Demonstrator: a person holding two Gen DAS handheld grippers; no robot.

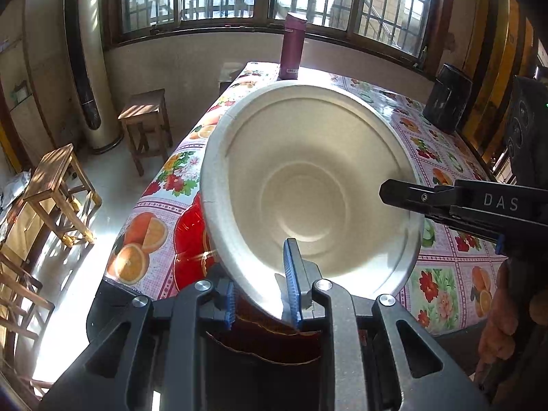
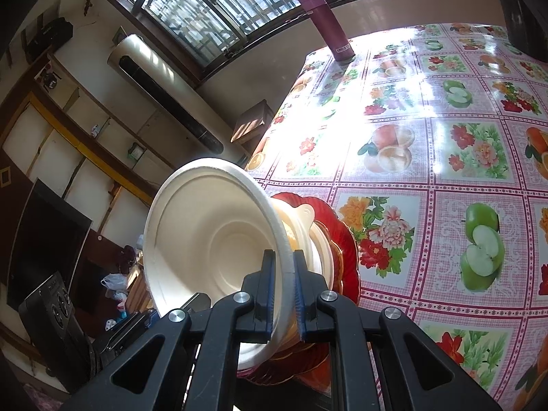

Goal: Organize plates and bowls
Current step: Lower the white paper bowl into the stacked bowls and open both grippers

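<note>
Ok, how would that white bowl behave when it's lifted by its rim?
The white bowl looks like matte moulded pulp, so it is probably light and not slippery. The right claw pinches only its thin rim, which may flex or crease under a tight squeeze.
</note>
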